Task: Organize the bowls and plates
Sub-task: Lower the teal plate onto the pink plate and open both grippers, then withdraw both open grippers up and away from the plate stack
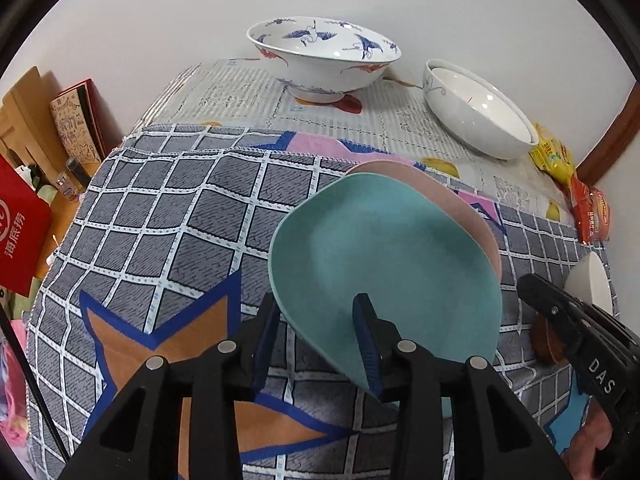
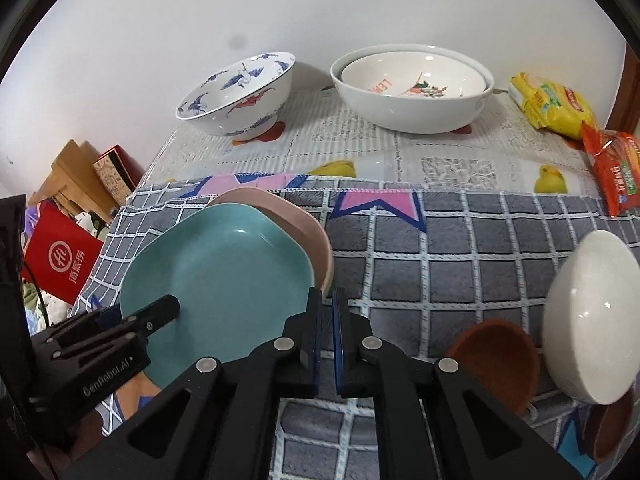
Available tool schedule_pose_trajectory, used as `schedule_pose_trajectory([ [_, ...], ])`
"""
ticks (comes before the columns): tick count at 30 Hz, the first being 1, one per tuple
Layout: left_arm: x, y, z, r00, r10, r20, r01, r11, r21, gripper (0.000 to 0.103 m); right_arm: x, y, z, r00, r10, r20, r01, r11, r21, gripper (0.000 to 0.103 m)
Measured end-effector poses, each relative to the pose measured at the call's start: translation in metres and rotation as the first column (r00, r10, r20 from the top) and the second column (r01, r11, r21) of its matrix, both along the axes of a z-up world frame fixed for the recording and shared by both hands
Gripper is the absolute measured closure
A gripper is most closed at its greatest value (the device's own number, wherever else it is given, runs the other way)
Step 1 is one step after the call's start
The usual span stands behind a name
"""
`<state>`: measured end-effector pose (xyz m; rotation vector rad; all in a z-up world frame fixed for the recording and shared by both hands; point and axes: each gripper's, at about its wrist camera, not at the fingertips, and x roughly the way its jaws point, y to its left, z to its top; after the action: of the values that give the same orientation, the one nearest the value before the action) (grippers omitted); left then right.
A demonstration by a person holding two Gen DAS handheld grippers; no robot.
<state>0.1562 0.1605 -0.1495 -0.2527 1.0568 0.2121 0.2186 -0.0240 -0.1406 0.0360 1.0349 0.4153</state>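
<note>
teal plate [image 1: 384,264] atop pink plate [image 1: 476,216], its rim between spread left gripper [image 1: 316,320] fingers, right gripper [image 2: 327,316] clenched, empty

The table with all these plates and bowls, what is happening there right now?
A person with a gripper in each hand is tidying dishes. The left gripper is open around the near rim of the teal plate, which lies on the pink plate. The right gripper is nearly shut and holds nothing. A brown bowl and a white bowl lie close to it on the checked cloth. At the back stand a crane-patterned bowl and two nested white bowls.
</note>
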Motion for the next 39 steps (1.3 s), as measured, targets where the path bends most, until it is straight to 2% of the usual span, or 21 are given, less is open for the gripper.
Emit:
schedule_pose_trajectory([
  [4,-0.014,-0.001,0.006,0.999,0.004,0.035,-0.004,1.0,-0.015,0.059,-0.011,-0.015,0.008,1.0,-0.015,0.008,0.015,1.0,0.019,0.095],
  [15,-0.007,-0.015,-0.011,0.999,0.03,0.037,-0.03,0.999,-0.013,0.059,-0.056,-0.042,0.019,0.999,-0.015,0.038,0.014,1.0,0.014,0.092],
  [20,-0.008,-0.017,-0.007,0.999,0.042,0.024,-0.042,0.999,-0.014,0.059,-0.064,-0.056,0.018,0.999,-0.038,0.026,0.038,0.999,0.015,0.091],
  [27,-0.034,-0.01,0.017,0.996,0.067,0.066,-0.066,0.998,-0.018,0.059,-0.07,-0.079,0.017,0.997,-0.077,0.014,0.076,0.996,0.036,0.088],
  [30,-0.043,-0.011,0.022,0.995,0.064,0.079,-0.064,0.998,0.003,0.057,-0.074,-0.088,0.016,0.996,-0.088,0.012,0.087,0.995,0.051,0.086],
  [39,-0.031,-0.026,0.008,0.997,0.066,0.042,-0.068,0.997,0.044,0.056,-0.092,-0.103,0.022,0.995,-0.096,0.028,0.094,0.994,0.063,0.086],
])
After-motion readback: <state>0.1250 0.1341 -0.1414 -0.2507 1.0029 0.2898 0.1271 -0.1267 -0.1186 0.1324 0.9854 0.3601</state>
